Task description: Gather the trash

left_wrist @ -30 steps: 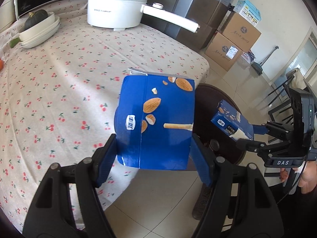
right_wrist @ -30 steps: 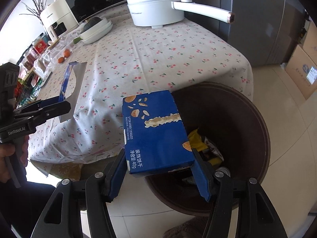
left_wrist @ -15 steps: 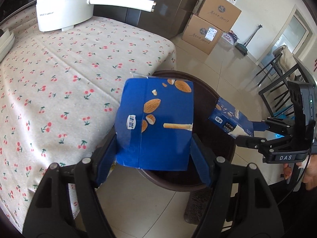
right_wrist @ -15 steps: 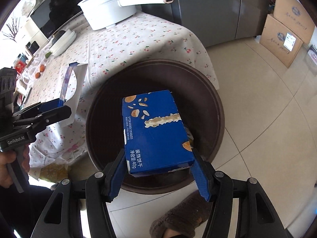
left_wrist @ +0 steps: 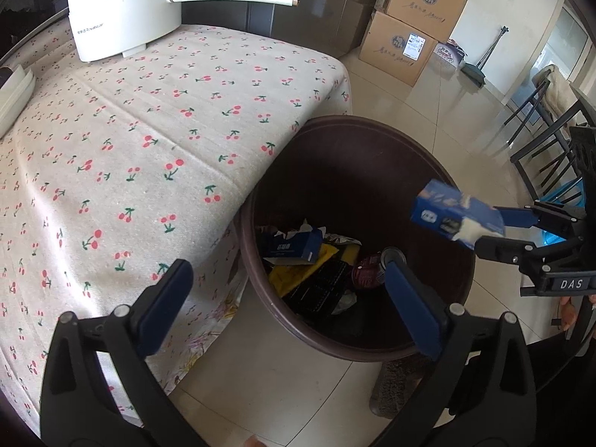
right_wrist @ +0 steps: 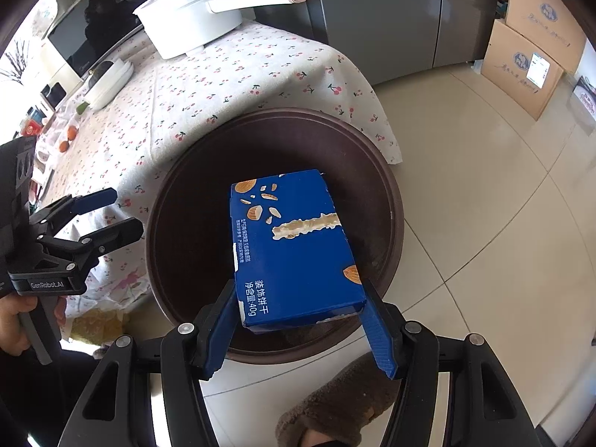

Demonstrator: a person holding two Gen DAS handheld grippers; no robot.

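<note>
A dark brown round trash bin (left_wrist: 428, 164) stands on the floor beside the table; it also shows in the right wrist view (right_wrist: 391, 201). Inside lie a blue box (left_wrist: 294, 247), yellow wrappers and a can. My left gripper (left_wrist: 288, 298) is open and empty above the bin's near rim; it shows in the right wrist view (right_wrist: 115, 212). My right gripper (right_wrist: 300, 320) is shut on a blue biscuit box (right_wrist: 294, 246) held over the bin. The same box (left_wrist: 454, 216) shows in the left wrist view above the bin's right rim.
A table with a cherry-print cloth (left_wrist: 130, 149) touches the bin's left side. A white pot with a long handle (left_wrist: 123, 3) stands at its far end. Cardboard boxes (left_wrist: 409, 33) and dark chairs (left_wrist: 547, 126) stand on the tiled floor.
My left gripper has opened and its blue box has dropped into the bin. The right gripper has moved further over the bin with its box.
</note>
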